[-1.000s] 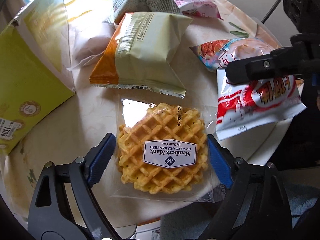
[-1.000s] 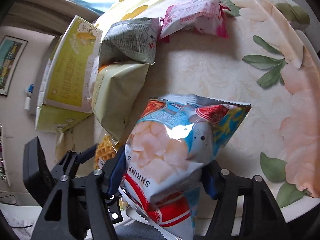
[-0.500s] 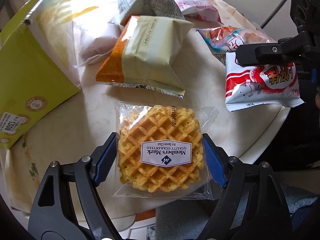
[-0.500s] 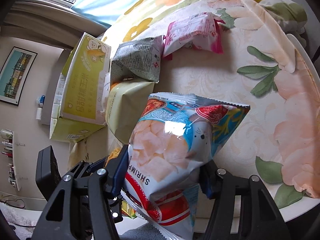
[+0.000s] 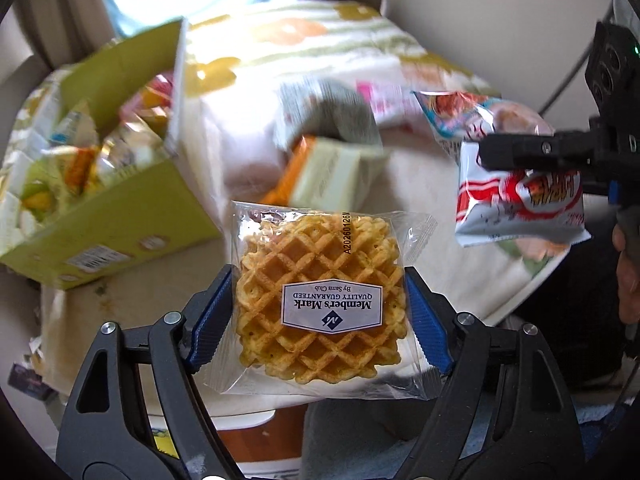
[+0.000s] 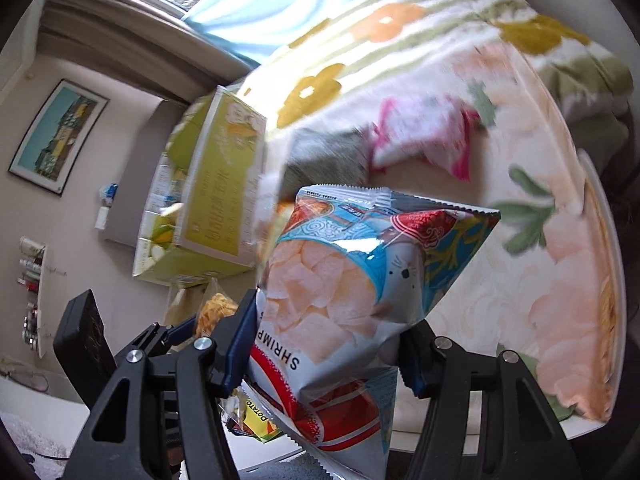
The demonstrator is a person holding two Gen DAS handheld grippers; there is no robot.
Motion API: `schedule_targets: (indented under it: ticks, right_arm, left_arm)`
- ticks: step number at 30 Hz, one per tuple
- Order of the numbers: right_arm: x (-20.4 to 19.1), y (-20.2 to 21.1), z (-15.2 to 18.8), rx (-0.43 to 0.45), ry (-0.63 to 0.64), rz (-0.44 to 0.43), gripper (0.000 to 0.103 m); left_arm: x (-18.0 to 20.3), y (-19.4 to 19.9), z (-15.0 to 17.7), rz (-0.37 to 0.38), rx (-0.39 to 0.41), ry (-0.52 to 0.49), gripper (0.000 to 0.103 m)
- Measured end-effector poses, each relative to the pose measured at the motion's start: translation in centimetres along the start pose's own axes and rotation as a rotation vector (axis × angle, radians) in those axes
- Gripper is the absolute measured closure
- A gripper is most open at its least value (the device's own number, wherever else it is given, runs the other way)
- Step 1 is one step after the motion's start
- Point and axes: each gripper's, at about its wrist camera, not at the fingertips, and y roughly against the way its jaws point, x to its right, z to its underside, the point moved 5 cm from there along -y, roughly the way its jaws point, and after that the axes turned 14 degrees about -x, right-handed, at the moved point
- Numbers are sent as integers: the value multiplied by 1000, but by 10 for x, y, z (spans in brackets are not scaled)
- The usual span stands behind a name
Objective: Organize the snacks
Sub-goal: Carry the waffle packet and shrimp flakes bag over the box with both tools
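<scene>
Floral tablecloth (image 5: 448, 184) under "Member's Mark" waffle (image 5: 320, 300), "SHRIMP" bag (image 6: 360, 280)

The left gripper (image 5: 320, 316) clamps a clear-wrapped golden waffle (image 5: 320, 300); an open yellow-green cardboard box (image 5: 108, 216) sits beyond, to its left.

The left tongs (image 5: 320, 312) had two black plastic arms with open triangular cut-outs, a pair of silver screw heads on each arm, and ribbed blue pads (image 5: 210, 320) on the inner faces. The right tongs (image 6: 326, 340) were built alike: black arms, silver screws, blue ribbed pads. A black box with round holes and a cable sat beside them.
</scene>
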Motion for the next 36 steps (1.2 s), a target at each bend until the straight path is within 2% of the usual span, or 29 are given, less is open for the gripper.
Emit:
schedule_targets:
  ticks: [9,14,18,22,26,30,32,33,34,36]
  right_arm:
    - [-56,39,-28,49,203,-12,46]
    - [-81,38,-47,44,282,-16,46]
    - [-107,23,-65,43,300,-48,46]
    - [-136,3,-85,49,307,-70,46]
    - [-168,-21,-104,42,329,-73,46]
    - [-189,-42,-120,39,318,-77,46]
    - [-196,-51,-125,39,308,-70,46]
    - [-197,-54,-127,39,301,-68,46]
    - [-199,-57,-129,39,292,-65,46]
    - [-199,-63,-132,37,276,-55,46]
  left_arm:
    - [-18,81,-26,-40,169,124,25]
    - [-57,112,-39,-28,228,210,25]
    - [-99,126,-60,-49,251,230,25]
    - [-152,129,-84,-51,240,258,25]
    - [-199,120,-102,-37,197,268,25]
    - [-228,101,-114,-42,138,227,25]
    - [-235,90,-116,-26,114,185,21]
    - [-239,85,-116,-32,104,168,16]
    - [-241,78,-114,-41,87,152,2]
    - [-246,71,-108,-72,92,133,0]
